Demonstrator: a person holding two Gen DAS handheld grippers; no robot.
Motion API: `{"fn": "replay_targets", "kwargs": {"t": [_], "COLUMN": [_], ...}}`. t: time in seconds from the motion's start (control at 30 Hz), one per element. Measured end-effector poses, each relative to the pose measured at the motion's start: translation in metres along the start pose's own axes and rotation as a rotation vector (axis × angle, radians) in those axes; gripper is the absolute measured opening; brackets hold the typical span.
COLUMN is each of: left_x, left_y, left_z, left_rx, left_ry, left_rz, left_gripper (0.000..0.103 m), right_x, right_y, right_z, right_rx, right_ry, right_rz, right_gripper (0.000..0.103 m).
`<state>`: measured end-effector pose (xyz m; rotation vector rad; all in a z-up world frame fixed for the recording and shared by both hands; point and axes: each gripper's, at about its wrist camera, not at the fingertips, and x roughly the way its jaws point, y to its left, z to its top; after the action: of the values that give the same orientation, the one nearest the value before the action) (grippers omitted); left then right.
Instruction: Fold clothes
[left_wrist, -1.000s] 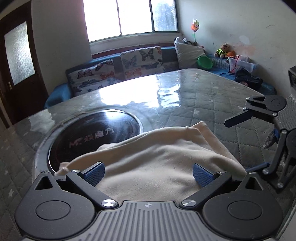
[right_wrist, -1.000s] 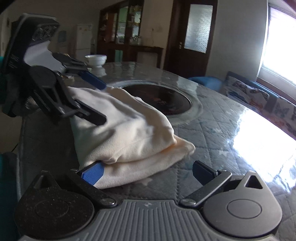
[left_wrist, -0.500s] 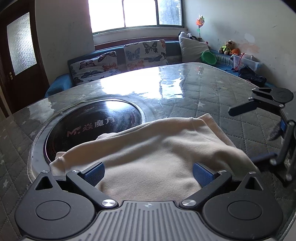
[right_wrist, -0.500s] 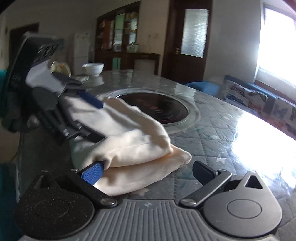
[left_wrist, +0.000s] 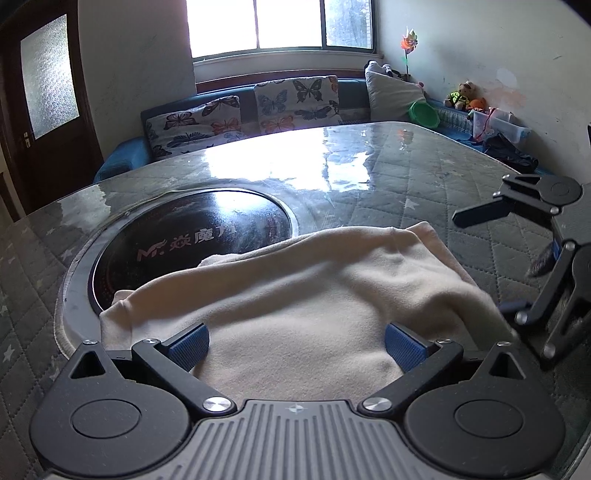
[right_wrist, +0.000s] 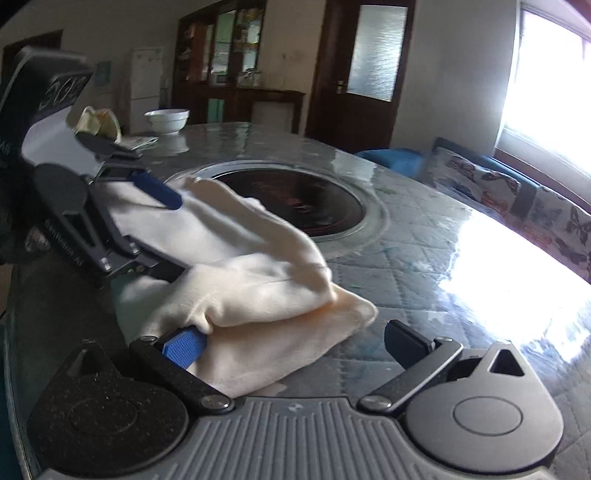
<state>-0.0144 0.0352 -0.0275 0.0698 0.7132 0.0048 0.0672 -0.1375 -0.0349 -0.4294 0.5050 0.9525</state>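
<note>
1. The cloth (left_wrist: 306, 306), cream and folded into layers, lies on the bench (left_wrist: 424, 184), just beside the round dark hob (left_wrist: 192, 236) set into the bench top; one edge of it overlaps the hob's metal rim on the near side.
2. Left tool (left_wrist: 297, 341): its jaws stand wide apart, with the cloth spread between and beneath the blue pads (left_wrist: 186, 345). Neither pad is pressed against the other, so nothing is clamped.
3. From the right wrist view, the left tool (right_wrist: 155, 225) sits over the end of the cloth farthest from the right tool, one blue finger above the fabric and one dark finger at its lower side. Whether those fingers touch the fabric cannot be told.
4. Right tool (right_wrist: 295, 339): jaws wide apart. Its left pad (right_wrist: 183, 347) touches the cloth at the fold line between the upper and lower layers; the other finger stands clear over bare bench.
5. From the left wrist view, the right tool (left_wrist: 524, 258) is at the side of the cloth away from the hob, fingers spread.
6. Cloth (right_wrist: 236, 280) condition: upper layer bulges and is rumpled; lower layer juts out as a flat corner past it, away from the left tool.
7. Beyond the hob, away from the cloth: a white bowl (right_wrist: 167, 120) on the bench, and a sofa with butterfly cushions (left_wrist: 243, 114) under a bright window.
</note>
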Motion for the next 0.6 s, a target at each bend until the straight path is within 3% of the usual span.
{"fn": "replay_targets", "kwargs": {"t": [0.13, 0.23, 0.47, 0.6], "left_x": [-0.001, 0.000, 0.003, 0.004], "left_y": [0.001, 0.001, 0.002, 0.003], "left_z": [-0.001, 0.000, 0.004, 0.004], "left_rx": [-0.004, -0.007, -0.023, -0.030], "left_ry": [0.000, 0.001, 0.024, 0.032], "left_rz": [-0.003, -0.003, 0.004, 0.003], "left_gripper": [0.103, 0.103, 0.103, 0.103], "right_x": [-0.005, -0.008, -0.008, -0.002], "right_y": [-0.009, -0.017, -0.001, 0.004], "right_z": [-0.001, -0.003, -0.006, 0.001], "right_rx": [0.038, 0.061, -0.074, -0.091], "right_ry": [-0.017, -0.016, 0.015, -0.003], "right_rz": [-0.097, -0.071, 0.091, 0.111], "right_gripper": [0.103, 0.103, 0.103, 0.103]}}
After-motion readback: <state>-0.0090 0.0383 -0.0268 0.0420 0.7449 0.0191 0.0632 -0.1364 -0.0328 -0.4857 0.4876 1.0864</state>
